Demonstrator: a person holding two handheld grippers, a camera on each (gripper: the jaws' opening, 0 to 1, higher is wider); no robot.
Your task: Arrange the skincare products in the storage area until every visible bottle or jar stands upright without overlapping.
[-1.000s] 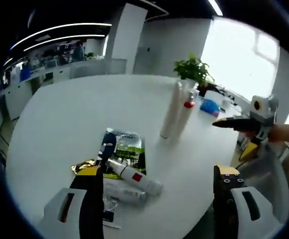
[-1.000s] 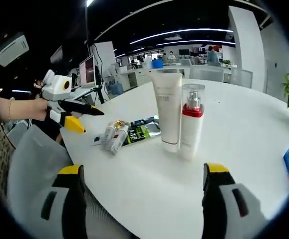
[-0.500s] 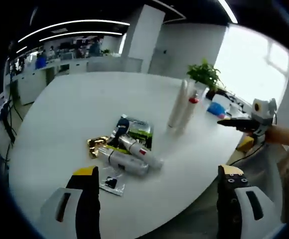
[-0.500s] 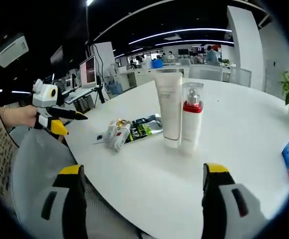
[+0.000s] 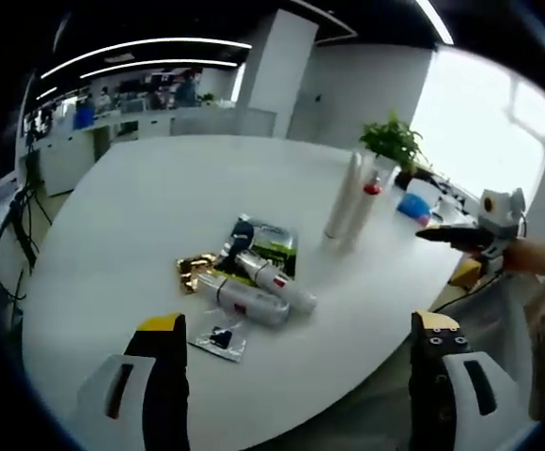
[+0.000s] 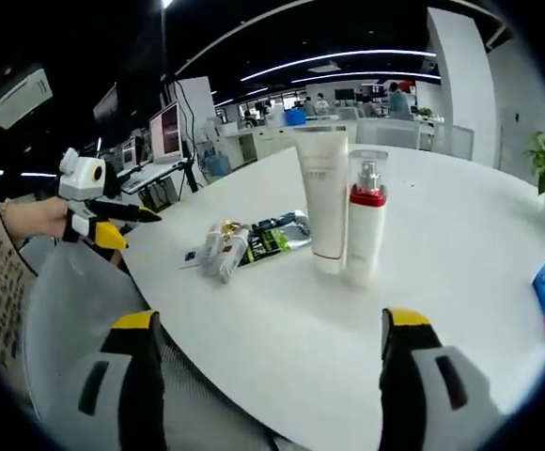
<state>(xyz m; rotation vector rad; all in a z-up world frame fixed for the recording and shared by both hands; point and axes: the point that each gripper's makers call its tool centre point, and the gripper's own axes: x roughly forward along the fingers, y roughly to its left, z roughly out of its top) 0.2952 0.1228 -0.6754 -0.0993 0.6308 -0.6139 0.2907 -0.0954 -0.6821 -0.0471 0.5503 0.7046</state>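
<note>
- Left gripper (image 5: 296, 352), jaws spread wide and empty, hangs off the edge of the round white counter (image 5: 132, 211), facing the fallen products.
- Right gripper (image 6: 265, 362), equally wide and empty, faces the tall white squeeze tube (image 6: 323, 195) and clear red-collared pump bottle (image 6: 365, 221), upright side by side.
- Two white cylindrical bottles (image 5: 258, 291) lie flat across a green-and-black sachet (image 5: 268, 244), beside gold foil (image 5: 195, 271), apparently awaiting standing up.

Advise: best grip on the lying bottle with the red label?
Grip the red-label bottle across its middle, from above, jaws straddling its width. It lies flat and angled, close beside a second bottle, so a side approach looks likely to bump that one.
</note>
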